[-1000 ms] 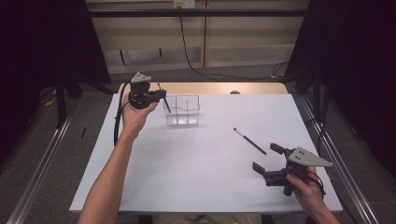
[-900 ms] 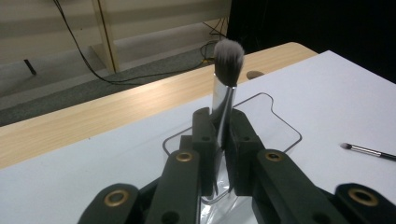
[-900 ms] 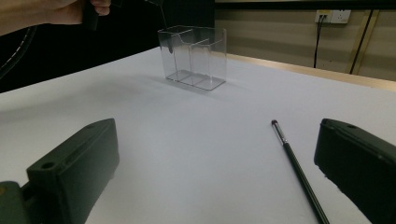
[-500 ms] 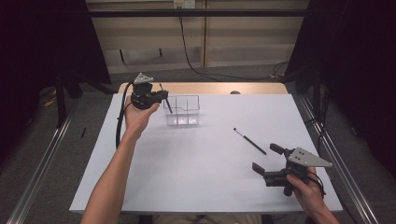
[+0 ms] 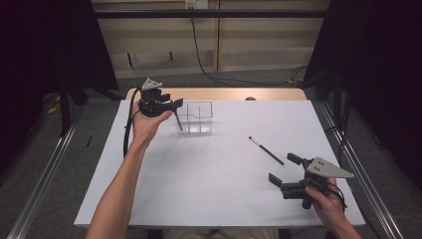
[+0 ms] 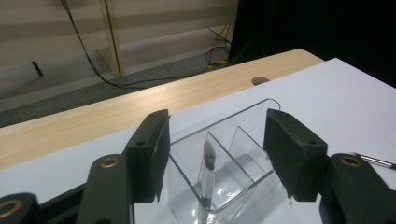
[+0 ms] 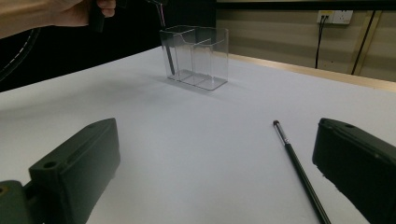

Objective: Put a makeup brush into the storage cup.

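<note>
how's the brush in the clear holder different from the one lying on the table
The brush in the holder stands near upright in a compartment of the clear holder, below the left claw, whose jaws have just been opening off it. The brush on the table lies flat on the white surface, apart from the open right claw. Both are slim and dark-handled.
</note>
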A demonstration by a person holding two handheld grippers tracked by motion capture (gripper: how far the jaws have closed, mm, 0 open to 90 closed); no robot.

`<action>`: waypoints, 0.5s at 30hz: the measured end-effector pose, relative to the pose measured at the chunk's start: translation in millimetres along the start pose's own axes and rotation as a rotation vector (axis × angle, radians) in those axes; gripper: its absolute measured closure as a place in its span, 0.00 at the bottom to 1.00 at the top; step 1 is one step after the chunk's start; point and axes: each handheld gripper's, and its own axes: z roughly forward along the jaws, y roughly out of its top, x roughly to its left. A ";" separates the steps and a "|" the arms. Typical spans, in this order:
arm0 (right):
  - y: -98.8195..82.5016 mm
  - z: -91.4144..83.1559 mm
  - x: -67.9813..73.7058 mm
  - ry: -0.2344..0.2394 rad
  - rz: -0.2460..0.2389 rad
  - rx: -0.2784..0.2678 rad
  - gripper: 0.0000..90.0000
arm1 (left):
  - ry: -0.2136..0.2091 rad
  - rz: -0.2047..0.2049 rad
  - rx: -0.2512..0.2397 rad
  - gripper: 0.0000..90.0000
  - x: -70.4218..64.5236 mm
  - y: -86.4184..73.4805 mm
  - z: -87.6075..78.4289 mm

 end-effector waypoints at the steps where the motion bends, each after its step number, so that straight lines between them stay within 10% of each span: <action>1: 0.0 0.0 0.0 0.000 0.000 0.000 0.00 | 0.009 0.000 0.002 0.38 0.4 -0.2 0.0; 15: 0.0 0.0 -0.3 -0.002 0.002 0.001 0.00 | 0.026 -0.005 -0.031 0.08 0.2 -2.9 -5.7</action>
